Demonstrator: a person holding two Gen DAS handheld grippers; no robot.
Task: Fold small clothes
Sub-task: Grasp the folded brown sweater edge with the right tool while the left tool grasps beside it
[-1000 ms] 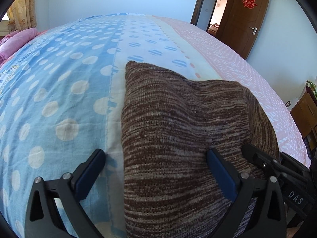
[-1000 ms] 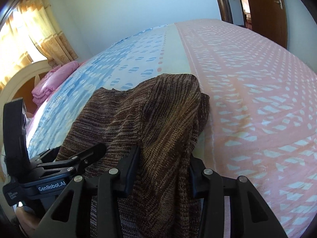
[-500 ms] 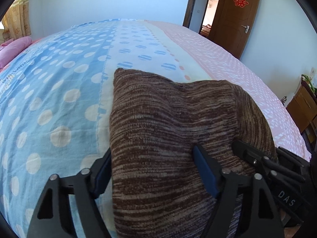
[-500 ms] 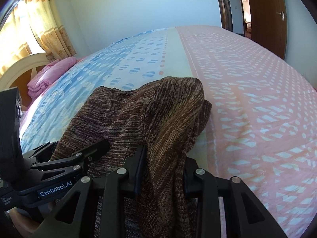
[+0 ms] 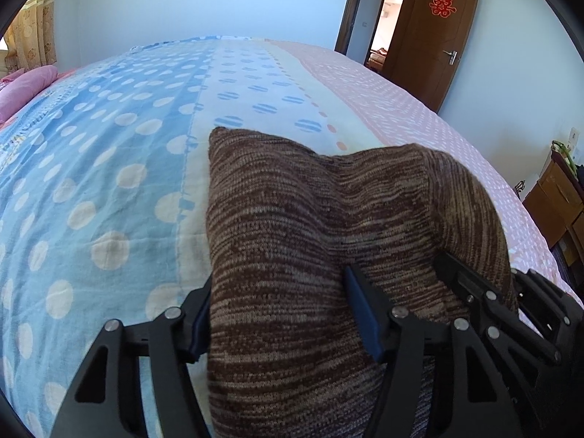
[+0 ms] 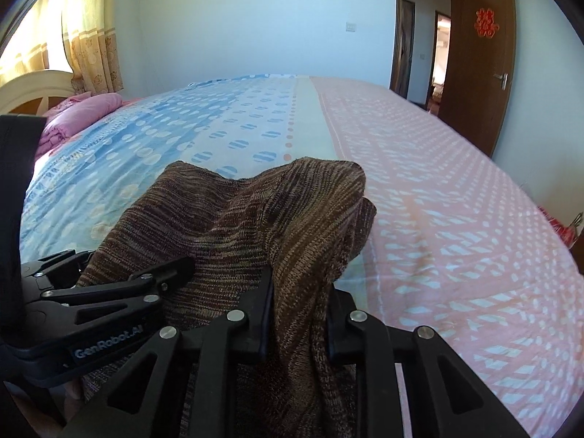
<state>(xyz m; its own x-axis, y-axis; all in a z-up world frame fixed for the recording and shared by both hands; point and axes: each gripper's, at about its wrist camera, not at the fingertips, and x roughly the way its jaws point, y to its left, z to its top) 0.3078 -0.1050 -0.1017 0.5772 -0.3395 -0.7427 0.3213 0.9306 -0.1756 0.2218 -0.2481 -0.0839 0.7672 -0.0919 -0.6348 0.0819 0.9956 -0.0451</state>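
A brown striped knit garment (image 5: 292,219) lies folded near the front edge of the bed, humped up on its right side. My left gripper (image 5: 279,317) straddles its near left part. Its blue pads (image 5: 361,310) press the cloth from both sides while the jaws are closing. In the right wrist view my right gripper (image 6: 301,314) is closing on a bunched ridge of the garment (image 6: 255,211), pinched between its pads and raised off the sheet. The left gripper (image 6: 109,292) shows there at the lower left, and the right gripper (image 5: 492,303) shows in the left wrist view.
The bed sheet (image 5: 109,146) is blue with dots on the left and pink (image 6: 438,200) on the right. Pink bedding (image 6: 84,113) lies by the headboard (image 6: 29,91). An open brown door (image 5: 438,36) stands at the back right, and a wooden cabinet (image 5: 558,204) beside the bed.
Both pairs of jaws have narrowed onto the garment. The right gripper has shifted and rolled, and the cloth's right side now stands in a taller ridge. The left gripper kept its place.
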